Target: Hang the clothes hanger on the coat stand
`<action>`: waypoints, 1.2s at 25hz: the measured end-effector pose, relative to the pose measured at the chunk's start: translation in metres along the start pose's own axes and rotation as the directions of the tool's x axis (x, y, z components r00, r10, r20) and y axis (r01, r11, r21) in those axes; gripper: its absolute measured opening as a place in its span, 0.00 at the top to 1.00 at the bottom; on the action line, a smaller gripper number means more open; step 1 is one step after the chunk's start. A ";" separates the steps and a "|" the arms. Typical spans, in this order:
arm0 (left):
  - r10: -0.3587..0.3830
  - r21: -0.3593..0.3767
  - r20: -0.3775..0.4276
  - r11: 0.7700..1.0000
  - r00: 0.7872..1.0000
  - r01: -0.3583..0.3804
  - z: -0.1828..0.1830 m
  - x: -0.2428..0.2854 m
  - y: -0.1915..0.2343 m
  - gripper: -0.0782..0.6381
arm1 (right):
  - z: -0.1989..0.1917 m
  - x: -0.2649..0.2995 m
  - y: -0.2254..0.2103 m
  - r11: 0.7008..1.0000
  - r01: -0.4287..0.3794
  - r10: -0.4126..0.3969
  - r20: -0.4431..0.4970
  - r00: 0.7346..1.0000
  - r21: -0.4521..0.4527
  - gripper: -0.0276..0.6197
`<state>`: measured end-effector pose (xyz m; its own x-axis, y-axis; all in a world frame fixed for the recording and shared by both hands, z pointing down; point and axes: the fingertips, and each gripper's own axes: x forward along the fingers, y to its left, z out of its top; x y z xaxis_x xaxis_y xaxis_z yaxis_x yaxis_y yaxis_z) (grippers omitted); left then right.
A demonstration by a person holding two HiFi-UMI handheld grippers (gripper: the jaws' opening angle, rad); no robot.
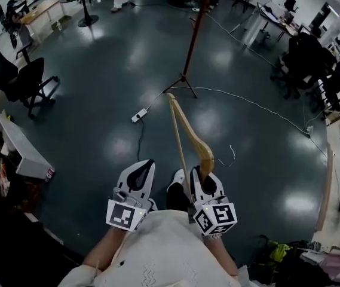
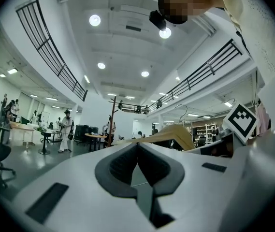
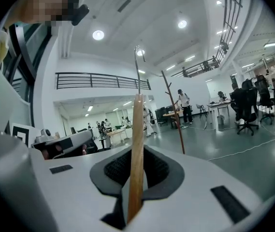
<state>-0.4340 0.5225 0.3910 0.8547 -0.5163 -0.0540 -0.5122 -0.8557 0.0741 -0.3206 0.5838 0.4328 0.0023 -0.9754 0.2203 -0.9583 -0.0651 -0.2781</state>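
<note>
In the head view my right gripper (image 1: 204,173) clamps one end of the wooden clothes hanger (image 1: 192,131). The hanger juts forward over the floor (image 1: 98,100), well apart from the coat stand (image 1: 193,37). My left gripper (image 1: 144,165) sits just beside the right one.

In the left gripper view its jaws are together with nothing between them.

In the right gripper view the jaws pinch the clothes hanger's wooden bar, hook uppermost.

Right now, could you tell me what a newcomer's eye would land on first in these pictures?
The wooden clothes hanger stands out first, rising from the right gripper, whose jaws are shut on it, low in the head view. Beyond it the reddish-brown coat stand rises from the dark glossy floor, not yet touched by the hanger. The left gripper alongside carries nothing.
</note>
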 end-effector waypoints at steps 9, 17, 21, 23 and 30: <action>0.000 -0.032 -0.051 0.999 0.999 -0.001 -0.022 0.077 0.021 0.87 | 0.003 0.060 -0.054 0.999 -0.007 0.009 -0.060 0.998 0.037 0.87; 0.025 -0.053 0.015 0.998 1.000 -0.025 -0.012 0.178 0.040 0.87 | 0.033 0.133 -0.118 0.998 -0.038 0.041 -0.074 0.996 0.045 0.87; 0.040 -0.010 -0.028 0.999 0.999 -0.040 -0.017 0.226 0.044 0.87 | 0.057 0.164 -0.152 0.997 -0.078 0.080 -0.079 0.994 0.030 0.87; 0.042 0.004 -0.042 0.999 0.998 -0.042 -0.020 0.247 0.046 0.87 | 0.067 0.178 -0.166 0.995 -0.102 0.102 -0.081 0.991 0.013 0.87; 0.063 -0.008 0.010 0.998 0.998 -0.063 -0.010 0.304 0.036 0.87 | 0.088 0.200 -0.213 0.994 -0.111 0.111 -0.080 0.991 0.008 0.87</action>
<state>-0.1920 0.3355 0.3869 0.8196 -0.5698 -0.0595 -0.5645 -0.8210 0.0855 -0.0909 0.3838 0.4537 -0.1267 -0.9567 0.2620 -0.9505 0.0415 -0.3079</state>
